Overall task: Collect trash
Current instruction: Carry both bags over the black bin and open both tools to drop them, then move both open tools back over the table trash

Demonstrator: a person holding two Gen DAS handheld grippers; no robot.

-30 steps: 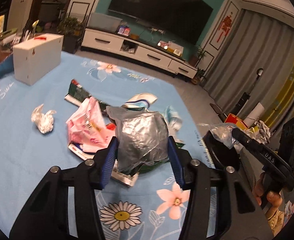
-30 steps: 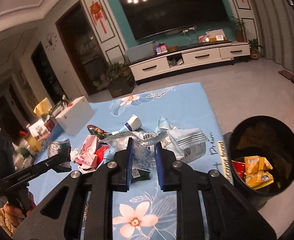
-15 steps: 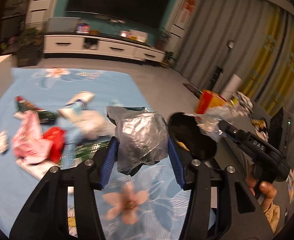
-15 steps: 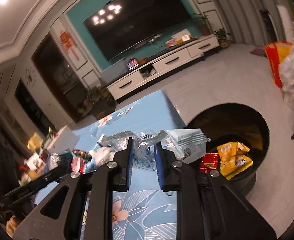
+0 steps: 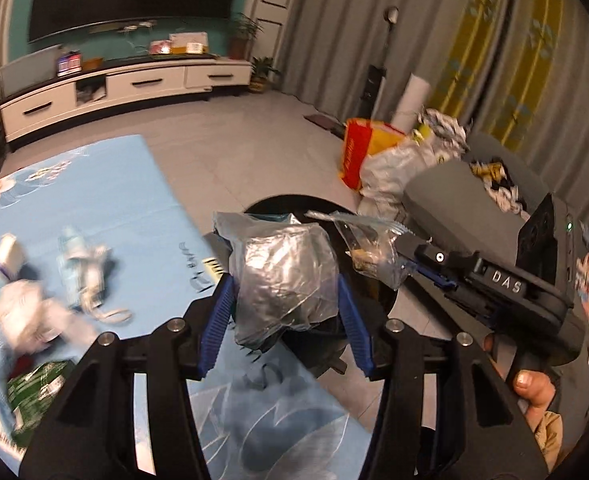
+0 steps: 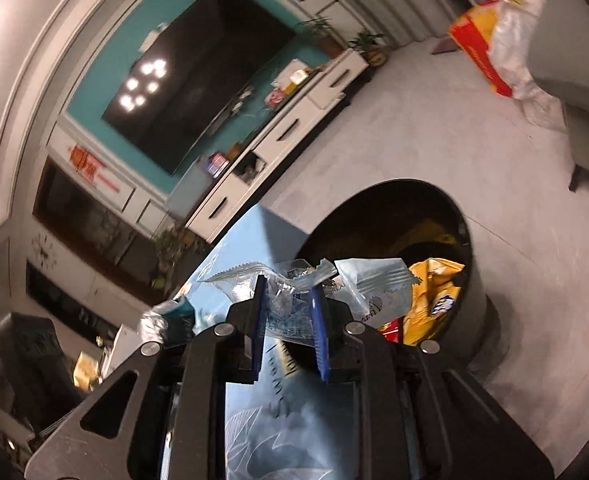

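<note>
My left gripper [image 5: 284,304] is clamped on a crumpled silver bag [image 5: 284,276], frame centre, over the table edge; my right gripper [image 6: 288,322] pinches clear wrappers [image 6: 294,280]. Beyond both, mid-frame, the black bin [image 6: 470,240] holds yellow packets [image 6: 430,296]

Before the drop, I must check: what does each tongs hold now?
Left tongs: closed on crumpled silver foil bag.
Right tongs: closed on clear plastic wrappers.
</note>
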